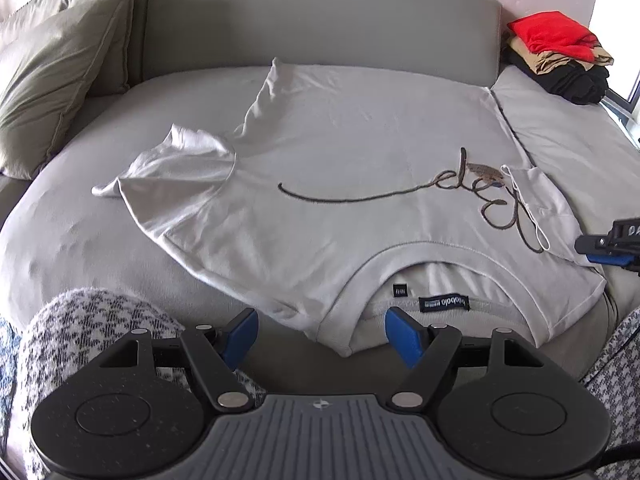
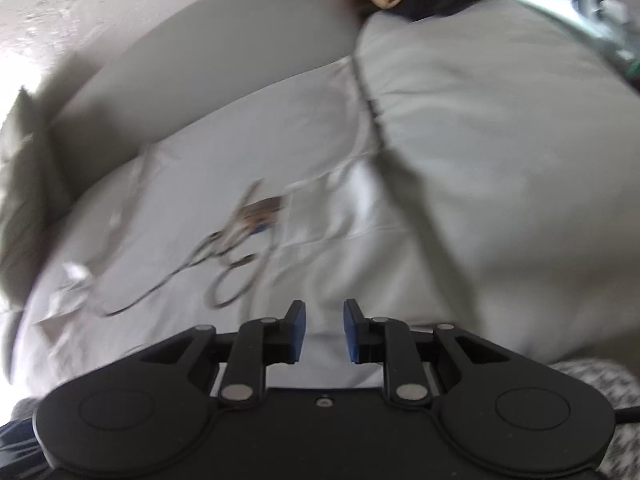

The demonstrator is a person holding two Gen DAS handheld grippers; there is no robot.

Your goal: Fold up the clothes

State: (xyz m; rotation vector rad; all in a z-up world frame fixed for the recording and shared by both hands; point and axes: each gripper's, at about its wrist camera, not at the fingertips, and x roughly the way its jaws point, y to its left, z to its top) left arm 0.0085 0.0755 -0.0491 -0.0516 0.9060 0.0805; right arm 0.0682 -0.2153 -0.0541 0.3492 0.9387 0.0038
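Note:
A white T-shirt (image 1: 340, 168) with dark script lettering lies spread front-up on a grey sofa seat, collar nearest me. Its right sleeve is folded in over the lettering; the left sleeve (image 1: 176, 168) lies rumpled outward. My left gripper (image 1: 320, 334) is open and empty, hovering just before the collar (image 1: 400, 280). My right gripper (image 2: 324, 330) is open with a narrow gap and empty, above the shirt's right side (image 2: 304, 240); that view is motion-blurred. The right gripper's tip also shows at the right edge of the left wrist view (image 1: 608, 242).
A stack of folded clothes, red on top (image 1: 560, 56), sits at the sofa's far right by a window. Olive cushions (image 1: 60, 68) lean at the far left. The sofa backrest (image 1: 320, 28) runs behind the shirt. A houndstooth fabric (image 1: 92, 332) lies at the near left.

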